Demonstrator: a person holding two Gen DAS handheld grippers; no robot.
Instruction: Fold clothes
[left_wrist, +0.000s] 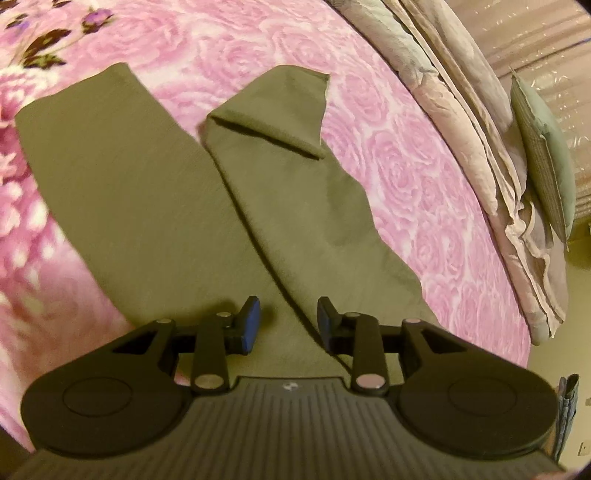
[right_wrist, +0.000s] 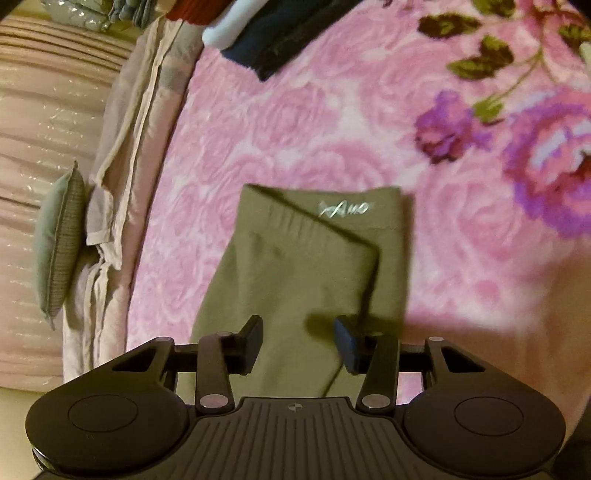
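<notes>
Left wrist: left hand-held gripper (left_wrist: 289, 320) jaws apart, nothing clamped, over olive leggings (left_wrist: 155, 206) spread on pink floral bed (left_wrist: 424, 184).
Right wrist: right hand-held gripper (right_wrist: 298, 341) jaws apart above folded waistband end (right_wrist: 321, 229), empty.

Folded pile (right_wrist: 266, 33) cut off; logo (right_wrist: 345, 209) unreadable.

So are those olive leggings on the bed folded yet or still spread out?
Mostly spread. The olive leggings lie flat on the pink blanket, legs apart; only one leg's end and a waistband corner are turned over.
</notes>
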